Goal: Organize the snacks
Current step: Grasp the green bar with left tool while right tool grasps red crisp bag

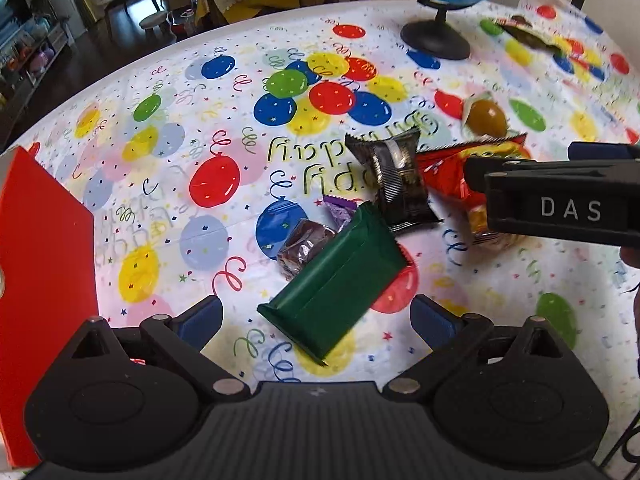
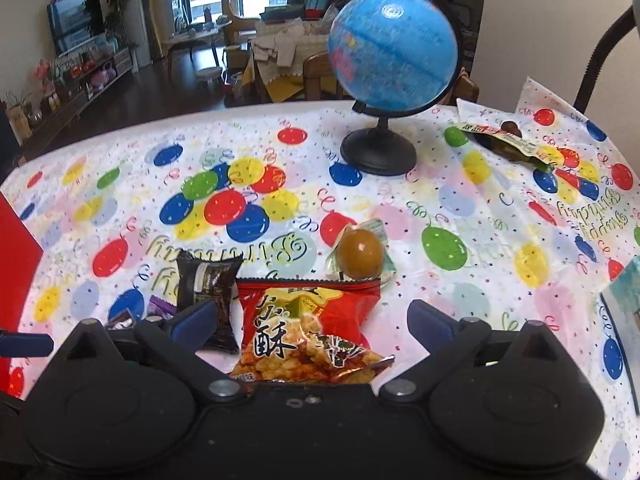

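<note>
Nearest the left wrist camera, the left gripper (image 1: 316, 316) has its blue-padded fingers (image 1: 204, 316) spread wide and holds nothing; the lower end of a dark green packet (image 1: 336, 280) lies flat on the table (image 1: 168, 184) between them, touching neither. Just beyond that packet's far edge sit a small clear-wrapped brown snack (image 1: 304, 248) and a purple wrapper (image 1: 340, 210), both partly tucked under it. Farther on lies a black packet (image 1: 396, 182), and to its right a red bag of crisps (image 1: 452, 168).

The right gripper (image 2: 312, 324) is likewise wide open and grips nothing. In the right wrist view the red bag (image 2: 308, 328) lies between its fingers (image 2: 428, 320), reaching right up to the gripper body, while the left fingertip lies over the black packet's (image 2: 208, 280) lower corner; whether it touches cannot be told. From the left wrist view, this gripper appears from the side as a black body marked "DAS" (image 1: 568, 208), hovering over the red bag.

Behind the red bag is a brown egg-shaped snack in clear wrapping (image 2: 360, 256). Farther back stands a blue globe (image 2: 394, 52) on a black base, and to its right, near the table's far edge, lies a dark packet with a red and green label (image 2: 508, 140). A red box (image 1: 44, 280) stands at the table's left edge. The table wears a balloon-print birthday cloth (image 2: 480, 216).
</note>
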The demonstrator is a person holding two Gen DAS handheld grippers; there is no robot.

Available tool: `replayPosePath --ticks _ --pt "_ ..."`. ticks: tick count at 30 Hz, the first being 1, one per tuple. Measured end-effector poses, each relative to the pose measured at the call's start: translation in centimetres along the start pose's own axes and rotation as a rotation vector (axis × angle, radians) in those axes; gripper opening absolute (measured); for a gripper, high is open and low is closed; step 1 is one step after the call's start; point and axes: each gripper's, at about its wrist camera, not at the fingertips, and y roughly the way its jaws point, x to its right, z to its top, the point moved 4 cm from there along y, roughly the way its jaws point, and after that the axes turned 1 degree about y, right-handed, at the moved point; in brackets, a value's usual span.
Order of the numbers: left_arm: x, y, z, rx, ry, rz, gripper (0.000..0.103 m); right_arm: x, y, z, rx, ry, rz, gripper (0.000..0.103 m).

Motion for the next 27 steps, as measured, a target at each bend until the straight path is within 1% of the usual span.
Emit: replayPosePath --ticks 6,11,13,15,17,19,20,21,22,23,27 --pt "0.6 1.2 0.2 0.000 0.067 0.024 0.100 -0.1 1.6 -0.4 -0.038 0.003 0.000 0.100" --pt "0.4 2.0 0.0 -0.011 0.070 0.037 0.100 -0.6 2.2 -0.8 -0.050 -0.005 0.010 0.099" --pt "0.4 2.1 0.0 -0.012 0.072 0.038 0.096 -0.7 2.2 -0.8 -0.048 -0.005 0.007 0.099" --pt "0.4 2.1 0.1 -0.006 0.073 0.038 0.095 -0.7 2.3 -0.8 -0.054 -0.002 0.013 0.096" --pt "0.5 2.0 0.1 0.001 0.081 0.029 0.091 -0.7 2.5 -0.9 -0.064 0.001 0.017 0.092" --pt "0.7 1.9 0.2 0.007 0.090 0.017 0.081 -0.7 2.5 -1.1 -0.072 0.003 0.026 0.086" --pt "0.7 1.8 0.2 0.006 0.092 0.008 0.078 -0.7 2.5 -1.1 -0.075 0.005 0.028 0.084" --pt "0.8 1.7 0.2 0.003 0.090 -0.002 0.072 -0.7 2.5 -1.1 -0.074 0.007 0.027 0.083" --pt "0.9 1.7 0.1 -0.001 0.085 -0.007 0.069 -0.7 2.4 -1.2 -0.073 0.010 0.028 0.082" --pt "0.9 1.6 0.1 -0.003 0.080 -0.011 0.068 -0.6 2.4 -1.2 -0.073 0.015 0.029 0.078" --pt "0.7 1.4 -0.1 -0.003 0.069 -0.019 0.063 -0.5 2.1 -1.5 -0.074 0.026 0.040 0.072"
